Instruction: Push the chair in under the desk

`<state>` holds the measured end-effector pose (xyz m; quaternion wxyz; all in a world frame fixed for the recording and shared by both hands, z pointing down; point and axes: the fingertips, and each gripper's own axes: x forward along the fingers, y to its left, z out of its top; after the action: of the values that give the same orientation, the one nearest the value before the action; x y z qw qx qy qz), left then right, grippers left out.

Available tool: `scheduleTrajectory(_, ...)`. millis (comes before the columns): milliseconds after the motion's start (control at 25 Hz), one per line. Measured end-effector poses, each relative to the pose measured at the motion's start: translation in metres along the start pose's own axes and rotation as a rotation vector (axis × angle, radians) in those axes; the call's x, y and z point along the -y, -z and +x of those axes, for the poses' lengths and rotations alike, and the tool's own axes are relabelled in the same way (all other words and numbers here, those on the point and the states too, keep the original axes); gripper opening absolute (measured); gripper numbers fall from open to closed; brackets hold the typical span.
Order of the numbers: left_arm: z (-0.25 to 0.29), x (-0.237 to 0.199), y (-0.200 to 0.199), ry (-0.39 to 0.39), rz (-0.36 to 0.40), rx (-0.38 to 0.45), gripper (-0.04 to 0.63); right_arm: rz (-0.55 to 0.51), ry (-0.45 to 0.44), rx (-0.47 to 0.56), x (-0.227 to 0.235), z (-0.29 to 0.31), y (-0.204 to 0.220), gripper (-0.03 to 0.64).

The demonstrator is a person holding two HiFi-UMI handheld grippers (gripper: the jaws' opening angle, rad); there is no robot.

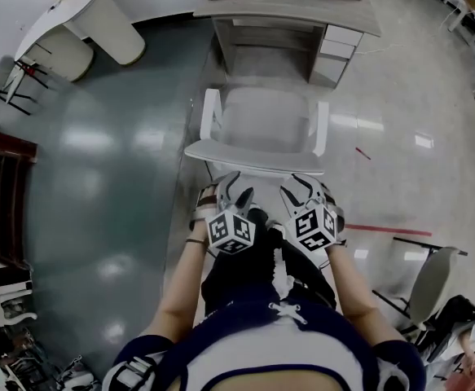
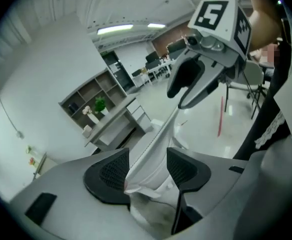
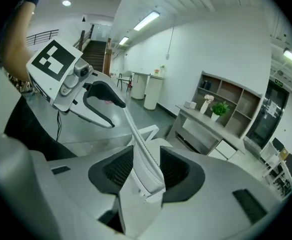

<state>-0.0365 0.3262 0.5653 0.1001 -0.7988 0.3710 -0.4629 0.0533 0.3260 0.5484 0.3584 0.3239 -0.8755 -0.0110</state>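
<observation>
On the glossy floor (image 1: 98, 161) before the desk (image 1: 286, 5), left hand-held gripper (image 1: 230, 187) and right hand-held gripper (image 1: 301, 187) straddle the chair (image 1: 261, 125), jaws apart.

A white counter with a rounded end (image 1: 98, 15) is seen at the upper left of the glossy floor (image 1: 98, 177), and a dark wooden piece of furniture (image 1: 1, 194) is cut off by the left edge. A red strip (image 1: 388, 231) is laid on the floor at the right, near a spare chair (image 1: 428, 287) with a pale seat on a dark frame. In the right gripper view an open shelf unit (image 3: 231, 104) is shown against the white wall with a green potted plant (image 3: 219, 109) set before it, and a staircase (image 3: 93, 44) is made out far back under long ceiling lights (image 3: 147, 20).
</observation>
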Motion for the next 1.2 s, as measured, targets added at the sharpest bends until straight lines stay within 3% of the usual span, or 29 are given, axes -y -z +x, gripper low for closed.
scheduleTrajectory(160, 0.017, -0.001, 0.016, -0.034, 0.163, -0.09, 0.231, -0.065, -0.01, -0.039, 0.0, 0.012, 0.012, 0.126)
scheduleTrajectory(440, 0.047, -0.005, 0.042, 0.019, 0.246, -0.178, 0.251, -0.193, -0.047, -0.148, -0.003, 0.048, 0.035, 0.133)
scheduleTrajectory(560, 0.058, -0.006, 0.055, 0.055, 0.276, -0.204, 0.252, -0.196, -0.024, -0.133, 0.002, 0.057, 0.034, 0.133)
scheduleTrajectory(840, 0.077, -0.024, 0.062, 0.124, 0.267, -0.216, 0.252, -0.147, -0.043, -0.136, 0.01, 0.073, 0.037, 0.132)
scheduleTrajectory(1200, 0.087, -0.023, 0.05, 0.235, 0.061, -0.121, 0.223, -0.103, -0.074, -0.071, 0.011, 0.073, 0.037, 0.13)
